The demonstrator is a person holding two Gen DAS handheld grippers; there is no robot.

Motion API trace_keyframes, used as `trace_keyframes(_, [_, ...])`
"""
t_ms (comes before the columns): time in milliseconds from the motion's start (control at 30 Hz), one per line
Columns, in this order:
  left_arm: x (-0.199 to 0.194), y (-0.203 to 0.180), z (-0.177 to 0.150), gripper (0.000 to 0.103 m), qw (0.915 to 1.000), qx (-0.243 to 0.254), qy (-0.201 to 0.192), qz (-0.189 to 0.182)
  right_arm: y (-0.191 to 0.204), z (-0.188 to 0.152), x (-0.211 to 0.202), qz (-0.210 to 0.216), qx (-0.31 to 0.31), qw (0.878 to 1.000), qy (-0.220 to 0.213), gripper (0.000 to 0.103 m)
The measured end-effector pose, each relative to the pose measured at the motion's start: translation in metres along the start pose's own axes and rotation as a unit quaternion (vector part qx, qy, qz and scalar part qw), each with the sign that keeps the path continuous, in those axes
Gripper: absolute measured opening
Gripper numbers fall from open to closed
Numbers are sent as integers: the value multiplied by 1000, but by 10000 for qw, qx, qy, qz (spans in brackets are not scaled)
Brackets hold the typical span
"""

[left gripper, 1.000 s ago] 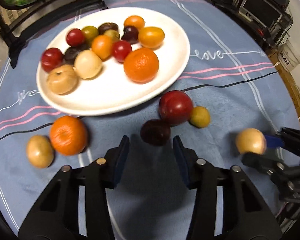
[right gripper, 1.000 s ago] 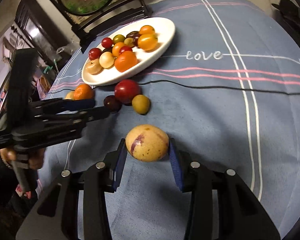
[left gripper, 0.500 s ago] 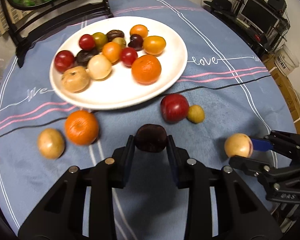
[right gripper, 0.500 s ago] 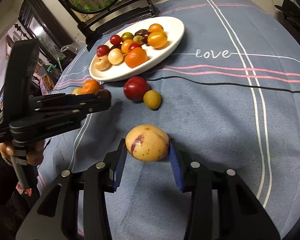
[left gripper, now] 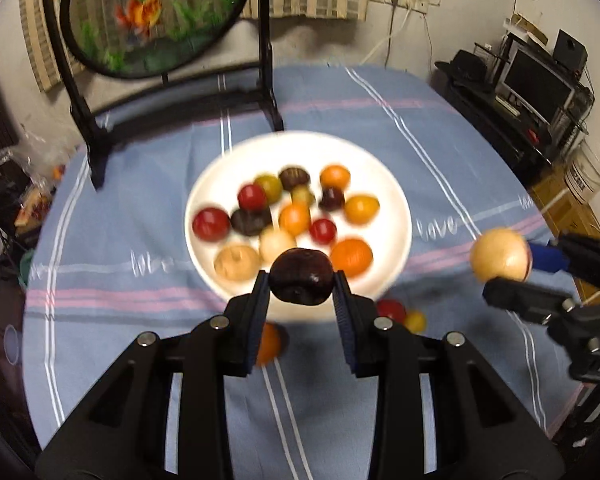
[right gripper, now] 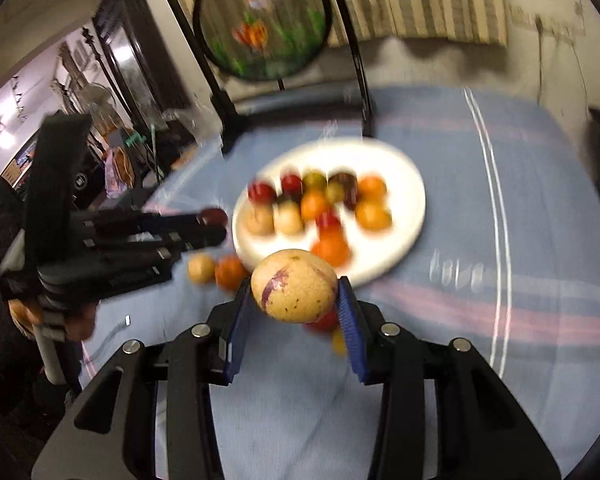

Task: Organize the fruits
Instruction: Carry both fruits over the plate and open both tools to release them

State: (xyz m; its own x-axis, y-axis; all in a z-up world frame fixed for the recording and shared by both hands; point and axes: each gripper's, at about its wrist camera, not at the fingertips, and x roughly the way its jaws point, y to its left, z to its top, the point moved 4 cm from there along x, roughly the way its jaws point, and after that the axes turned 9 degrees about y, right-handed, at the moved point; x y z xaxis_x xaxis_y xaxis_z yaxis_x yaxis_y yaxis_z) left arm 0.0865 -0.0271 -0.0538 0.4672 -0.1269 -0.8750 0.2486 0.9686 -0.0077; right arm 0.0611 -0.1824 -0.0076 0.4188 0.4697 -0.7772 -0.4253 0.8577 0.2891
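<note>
My left gripper (left gripper: 301, 278) is shut on a dark purple plum (left gripper: 301, 282) and holds it in the air before the near rim of the white plate (left gripper: 396, 208). My right gripper (right gripper: 294, 288) is shut on a pale yellow fruit with purple streaks (right gripper: 294, 286), also lifted, near the plate (right gripper: 408, 204). Each gripper shows in the other's view: the right gripper (left gripper: 512, 268) at the right, the left gripper (right gripper: 214, 224) at the left. Several red, orange, yellow and dark fruits lie on the plate.
On the blue striped tablecloth (left gripper: 440, 152) below the grippers lie an orange (left gripper: 269, 343), a red fruit (left gripper: 392, 310), a small yellow one (left gripper: 415, 320) and a tan one (right gripper: 201, 268). A black stand with a round fish picture (left gripper: 148, 16) rises behind the plate. A person's hand (right gripper: 76, 320) holds the left gripper.
The left gripper closed on the dark plum and lifted it off the cloth. The right gripper rose too with the yellow fruit. Both views now tilt up toward the plate and the stand.
</note>
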Motion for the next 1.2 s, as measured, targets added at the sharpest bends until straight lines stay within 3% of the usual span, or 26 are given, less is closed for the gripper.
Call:
trace_keyframes(133, [7,-1,30,33,9999,-6,-72,147,-6,41,1,-25,-93,9997,-234,42])
trace_keyframes(300, [27,0,49,33,9997,9,11,249,-20,71,25,-63,-22,9998,-168,42])
trace_keyframes(700, [73,10,61,33,9986,-17,352,387,-41,92,94,-124,-12,9994,337,42])
trace_keyframes(1100, [91,8,65,33,9981,44,458,409,-46,104,118,-78,-79,9984,547,43])
trace_keyframes(1167, [92,7,65,44,9980,56,475,421,-48,105,123,-113,-32,9980,628,43])
trace_keyframes(1200, [91,7,66,55,9980,47,433,455,-48,105,124,-128,-16,9979,640,44])
